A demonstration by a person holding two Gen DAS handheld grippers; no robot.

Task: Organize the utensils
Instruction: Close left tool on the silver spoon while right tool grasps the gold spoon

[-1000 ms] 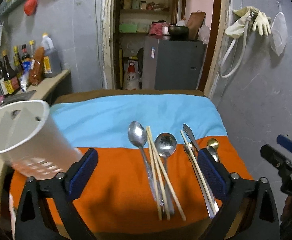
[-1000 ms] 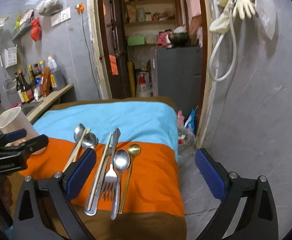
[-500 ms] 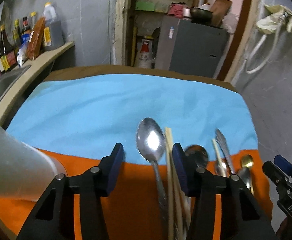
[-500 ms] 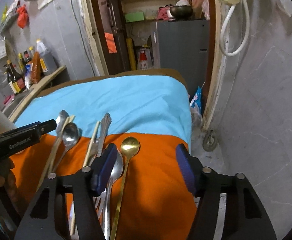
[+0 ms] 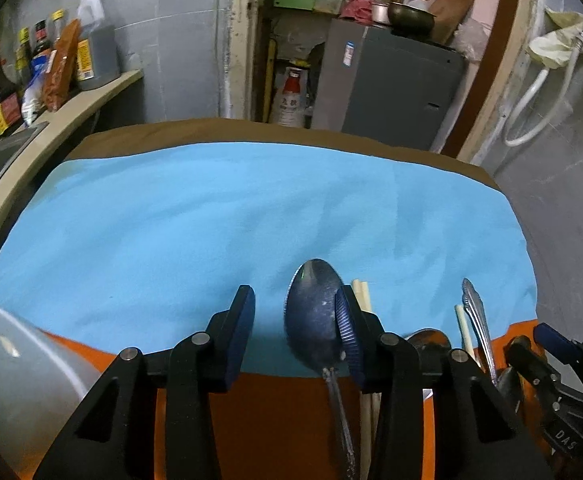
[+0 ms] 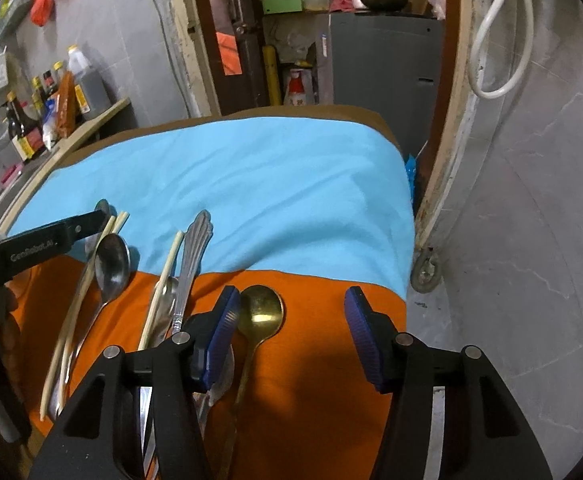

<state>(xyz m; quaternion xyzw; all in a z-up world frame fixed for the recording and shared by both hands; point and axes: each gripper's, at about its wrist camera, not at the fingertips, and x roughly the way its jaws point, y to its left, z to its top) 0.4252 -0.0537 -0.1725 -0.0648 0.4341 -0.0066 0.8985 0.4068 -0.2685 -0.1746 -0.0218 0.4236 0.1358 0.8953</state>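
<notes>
Utensils lie side by side on an orange and blue cloth (image 5: 231,220). In the left wrist view a large silver spoon (image 5: 313,320) has its bowl between the jaws of my left gripper (image 5: 295,332). These jaws are closing: the right pad is at the bowl's edge and the left pad is apart from it. In the right wrist view a gold spoon (image 6: 261,312) lies between the closing jaws of my right gripper (image 6: 293,334), close beside the left pad and well clear of the right one. A white holder cup (image 5: 11,380) lies tilted at the lower left.
Chopsticks (image 6: 79,300), a second silver spoon (image 6: 111,268) and an ornate steel handle (image 6: 193,252) lie left of the gold spoon. The left gripper (image 6: 51,240) reaches in from the left. Bottles (image 5: 51,60) stand on a side counter. The cloth's right edge (image 6: 407,240) drops to the floor.
Both grippers have come forward and down onto the utensils. Their jaws have narrowed from wide open, the left around the silver spoon's bowl, the right around the gold spoon.
</notes>
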